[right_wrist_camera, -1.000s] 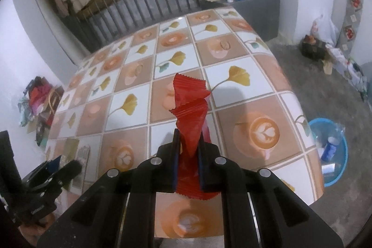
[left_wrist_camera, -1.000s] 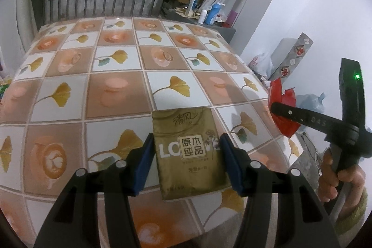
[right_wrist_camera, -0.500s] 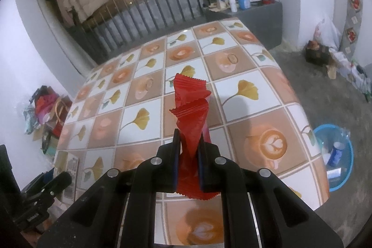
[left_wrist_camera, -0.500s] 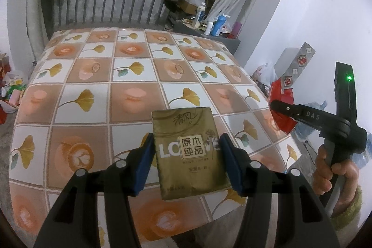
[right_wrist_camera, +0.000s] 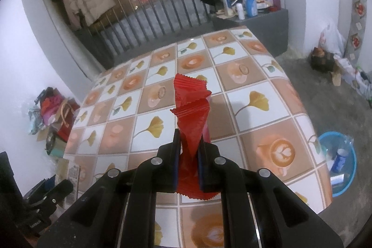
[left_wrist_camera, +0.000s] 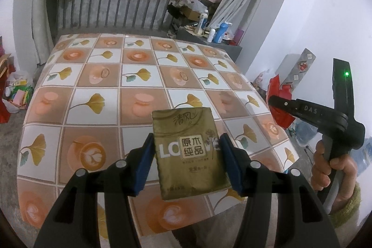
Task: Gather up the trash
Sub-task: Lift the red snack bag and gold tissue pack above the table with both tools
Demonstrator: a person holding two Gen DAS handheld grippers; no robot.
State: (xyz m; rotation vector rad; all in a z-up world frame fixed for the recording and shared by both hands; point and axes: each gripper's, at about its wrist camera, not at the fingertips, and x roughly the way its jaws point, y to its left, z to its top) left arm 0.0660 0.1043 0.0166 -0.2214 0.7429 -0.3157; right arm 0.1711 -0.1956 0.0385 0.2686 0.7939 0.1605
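My left gripper (left_wrist_camera: 186, 152) is shut on a gold tissue pack (left_wrist_camera: 189, 150) and holds it above the near edge of the tiled-pattern table (left_wrist_camera: 104, 85). My right gripper (right_wrist_camera: 188, 150) is shut on a twisted red wrapper (right_wrist_camera: 191, 113) and holds it above the table (right_wrist_camera: 255, 97). In the left wrist view the right gripper (left_wrist_camera: 276, 106) shows at the right with the red wrapper (left_wrist_camera: 279, 94) and the hand that holds it. In the right wrist view the left gripper (right_wrist_camera: 58, 190) shows at the lower left with part of the tissue pack (right_wrist_camera: 69, 173).
A blue basin (right_wrist_camera: 339, 166) with bottles stands on the floor right of the table. Bags and clutter (right_wrist_camera: 53, 113) lie on the floor at the left. A dark cabinet with bottles (right_wrist_camera: 248, 13) and a railing (left_wrist_camera: 116, 4) stand beyond the far end.
Both grippers have risen and pulled back from the table with their loads. More of the table and room shows in both views.
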